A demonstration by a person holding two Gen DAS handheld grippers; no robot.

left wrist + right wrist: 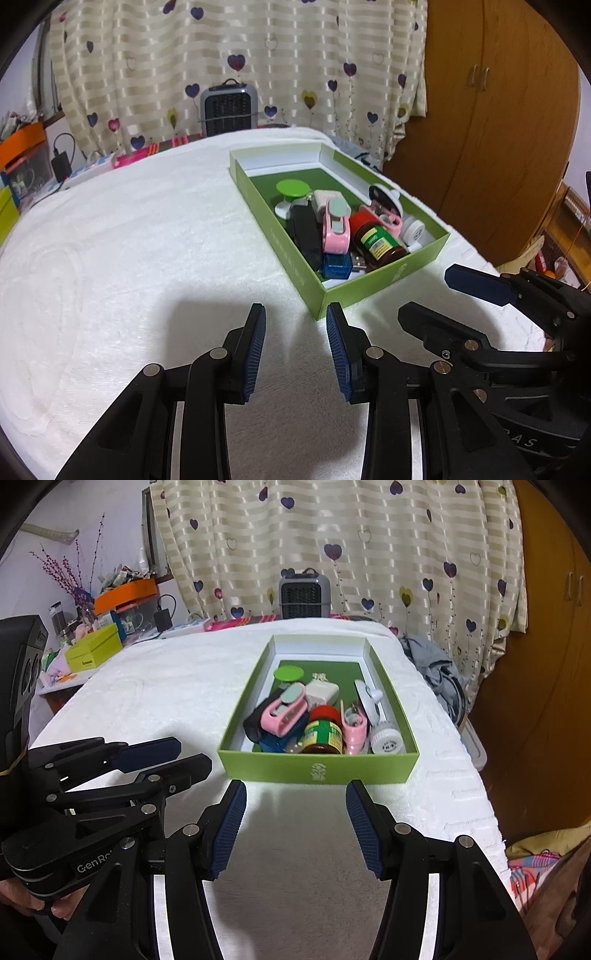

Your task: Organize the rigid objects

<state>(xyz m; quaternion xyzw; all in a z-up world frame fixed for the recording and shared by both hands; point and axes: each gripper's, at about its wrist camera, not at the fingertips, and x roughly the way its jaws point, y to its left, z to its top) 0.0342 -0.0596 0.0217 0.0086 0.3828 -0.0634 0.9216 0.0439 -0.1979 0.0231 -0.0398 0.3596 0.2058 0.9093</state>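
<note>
A green box sits on the white cloth and holds several small items: a brown bottle with a red cap, a pink clip-like item, a green disc, a white charger, a white round bottle and a blue block. My left gripper is open and empty just in front of the box's near left corner. My right gripper is open and empty in front of the box's near wall.
The white-covered table stretches left of the box. A small grey heater stands at the far edge before a heart-print curtain. Cluttered shelves lie at the left, a wooden wardrobe at the right.
</note>
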